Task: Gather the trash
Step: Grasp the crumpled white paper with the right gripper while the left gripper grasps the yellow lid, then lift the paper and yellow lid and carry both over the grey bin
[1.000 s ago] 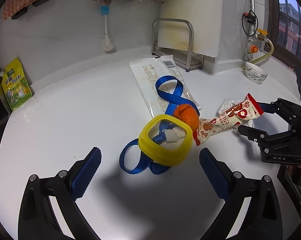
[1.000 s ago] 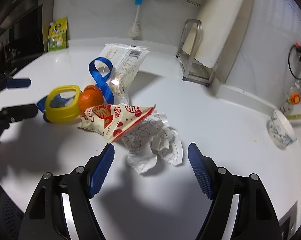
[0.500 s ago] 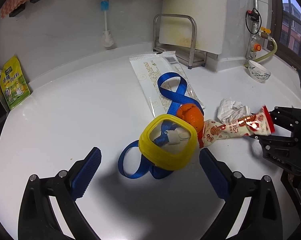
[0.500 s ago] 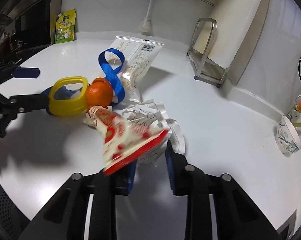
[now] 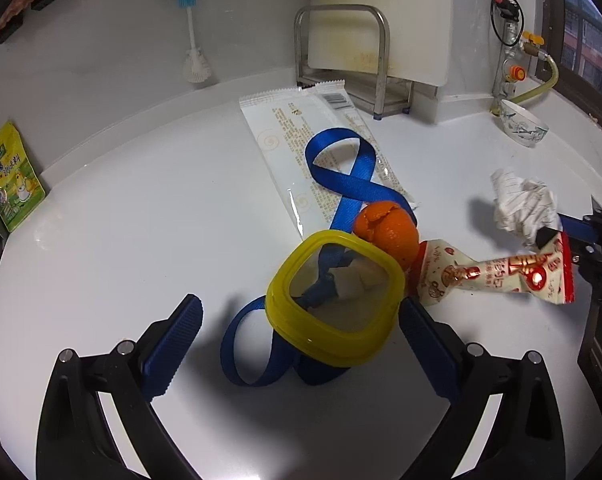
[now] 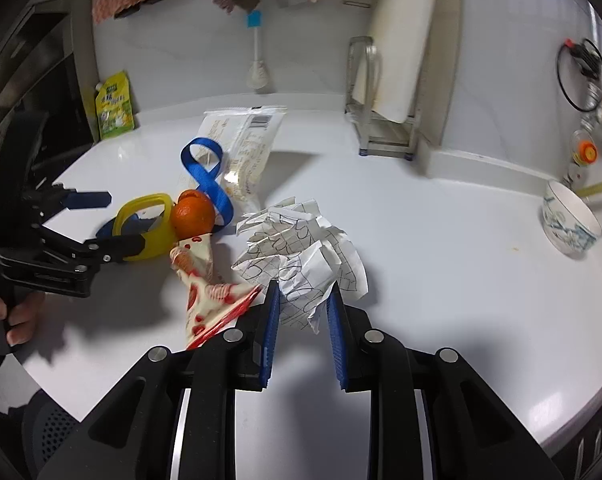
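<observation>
right gripper [image 6: 301,320] jaws narrow, pinching crumpled paper [image 6: 301,252] and snack wrapper [image 6: 205,280] | left gripper [image 5: 297,344] jaws wide, empty | we risk the wrapper slipping from its edge hold

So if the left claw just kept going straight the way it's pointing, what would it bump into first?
Most likely the yellow ring, which sits right between the open left claw fingers, lying on the blue strap. The orange is just beyond it, though depth is hard to judge.

Print on our green pouch [image 5: 11,184], white wrapper [image 5: 301,136] and red snack wrapper [image 5: 497,276], all too small to read.
</observation>
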`<act>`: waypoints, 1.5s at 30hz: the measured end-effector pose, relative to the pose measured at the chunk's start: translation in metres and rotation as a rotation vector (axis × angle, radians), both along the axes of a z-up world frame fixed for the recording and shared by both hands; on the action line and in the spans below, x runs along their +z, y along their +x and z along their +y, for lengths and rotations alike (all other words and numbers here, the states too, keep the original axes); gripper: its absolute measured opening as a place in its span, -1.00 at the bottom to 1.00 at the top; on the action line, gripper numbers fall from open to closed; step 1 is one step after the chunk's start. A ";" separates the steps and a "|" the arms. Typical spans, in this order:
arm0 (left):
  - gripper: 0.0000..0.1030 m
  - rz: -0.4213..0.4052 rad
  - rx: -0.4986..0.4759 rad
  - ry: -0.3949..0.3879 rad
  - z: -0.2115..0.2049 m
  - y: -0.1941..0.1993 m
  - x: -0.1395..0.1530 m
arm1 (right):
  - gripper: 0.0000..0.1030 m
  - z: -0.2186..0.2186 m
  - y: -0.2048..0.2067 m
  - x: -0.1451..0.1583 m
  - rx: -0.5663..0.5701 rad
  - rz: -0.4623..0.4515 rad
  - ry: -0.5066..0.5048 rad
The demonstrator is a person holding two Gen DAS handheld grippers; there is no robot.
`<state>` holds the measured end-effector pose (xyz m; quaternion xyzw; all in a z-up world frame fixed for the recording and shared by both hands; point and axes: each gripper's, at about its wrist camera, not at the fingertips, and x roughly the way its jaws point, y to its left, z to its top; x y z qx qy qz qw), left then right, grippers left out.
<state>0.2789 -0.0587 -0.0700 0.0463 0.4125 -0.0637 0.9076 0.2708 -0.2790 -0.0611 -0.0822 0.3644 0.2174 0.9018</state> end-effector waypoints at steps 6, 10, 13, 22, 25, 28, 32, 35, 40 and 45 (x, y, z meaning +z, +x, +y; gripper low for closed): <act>0.85 0.017 -0.019 -0.016 -0.003 0.008 -0.003 | -0.56 -0.005 -0.003 0.000 -0.020 0.007 0.006; 0.34 0.011 -0.041 -0.016 -0.006 0.008 -0.002 | -0.56 -0.007 -0.005 -0.001 -0.030 0.015 0.019; 0.34 0.006 -0.045 -0.009 -0.008 0.006 -0.001 | -0.56 -0.009 -0.008 -0.001 -0.035 0.019 0.023; 0.34 -0.055 -0.014 -0.036 0.007 -0.007 0.022 | -0.56 -0.010 -0.022 0.004 -0.076 0.020 0.058; 0.34 -0.073 -0.007 -0.037 0.013 -0.017 0.032 | -0.56 -0.008 -0.029 0.007 -0.093 0.017 0.068; 0.34 -0.094 -0.001 -0.036 0.019 -0.032 0.041 | -0.56 -0.004 -0.042 0.012 -0.112 0.001 0.057; 0.34 -0.119 -0.005 -0.029 0.024 -0.060 0.053 | -0.56 -0.003 -0.061 0.018 -0.143 -0.015 0.050; 0.34 -0.125 -0.015 -0.037 0.028 -0.082 0.058 | -0.56 -0.005 -0.080 0.024 -0.175 -0.025 0.070; 0.34 -0.126 -0.040 -0.063 0.034 -0.122 0.063 | -0.56 0.001 -0.120 0.031 -0.227 -0.026 0.102; 0.34 -0.140 -0.047 -0.094 0.041 -0.163 0.066 | -0.56 0.017 -0.171 0.040 -0.257 -0.034 0.122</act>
